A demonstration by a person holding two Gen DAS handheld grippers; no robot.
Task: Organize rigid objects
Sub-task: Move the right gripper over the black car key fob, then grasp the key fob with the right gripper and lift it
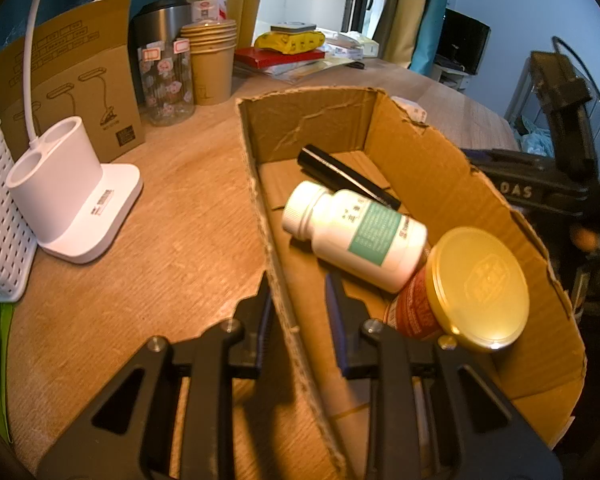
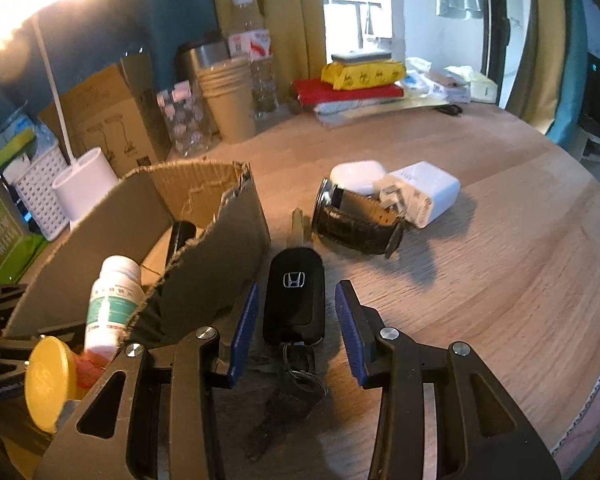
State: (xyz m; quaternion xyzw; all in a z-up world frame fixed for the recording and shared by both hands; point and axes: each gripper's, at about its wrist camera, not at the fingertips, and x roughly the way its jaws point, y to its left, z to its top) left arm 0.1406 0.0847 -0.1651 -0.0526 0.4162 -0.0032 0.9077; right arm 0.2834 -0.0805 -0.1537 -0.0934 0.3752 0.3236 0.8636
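A torn cardboard box (image 1: 440, 168) lies on the wooden table. Inside it are a white pill bottle (image 1: 356, 236), a red jar with a gold lid (image 1: 476, 288) and a black pen-like tube (image 1: 348, 174). My left gripper (image 1: 299, 280) is shut on the box's near left wall, one pad outside and one inside. In the right wrist view a black car key (image 2: 296, 300) lies flat beside the box (image 2: 204, 240). My right gripper (image 2: 298, 286) stands open around the key, with a gap on each side. Beyond lie a leather-strap watch (image 2: 356, 224), a white charger (image 2: 424, 196) and a white earbud case (image 2: 356, 174).
Left of the box stand a white lamp base (image 1: 72, 208) and a white slotted basket (image 1: 0, 216). Paper cups (image 1: 212, 64), a patterned glass jar (image 1: 166, 80), a steel tumbler and stacked books (image 1: 284, 56) line the back. The table's curved edge (image 2: 596, 392) runs along the right.
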